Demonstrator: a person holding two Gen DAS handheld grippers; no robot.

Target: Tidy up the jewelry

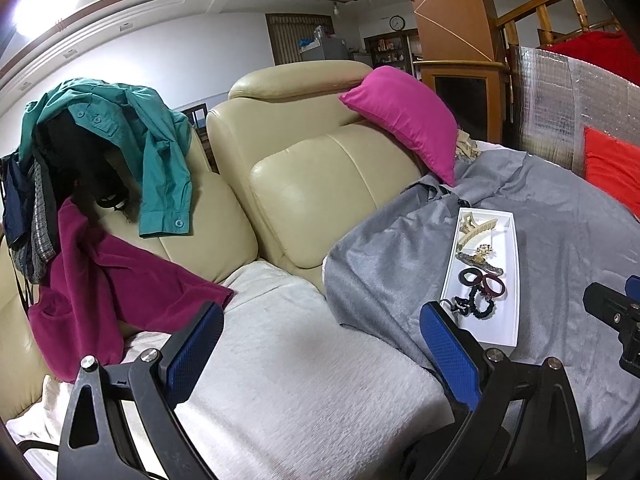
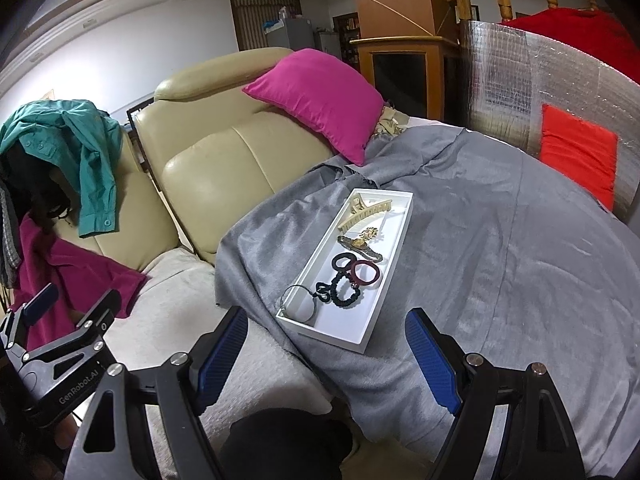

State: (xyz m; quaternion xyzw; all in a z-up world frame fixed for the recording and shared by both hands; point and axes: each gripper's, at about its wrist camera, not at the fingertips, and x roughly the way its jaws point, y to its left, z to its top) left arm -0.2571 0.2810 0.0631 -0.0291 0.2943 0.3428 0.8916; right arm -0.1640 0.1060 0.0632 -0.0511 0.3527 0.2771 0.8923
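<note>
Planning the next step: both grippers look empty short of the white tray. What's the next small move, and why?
Probably ease the right gripper forward and down toward the near end of the white tray. Its jaws stand open and empty, the tray lies just ahead on the grey blanket, and the thin metal ring is the closest piece. The left gripper sits off to the tray's side.

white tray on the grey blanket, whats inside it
The white tray holds a beige claw clip, a gold watch, a maroon bangle, black hair ties and a thin ring hoop. Overlaps hide smaller pieces.
</note>
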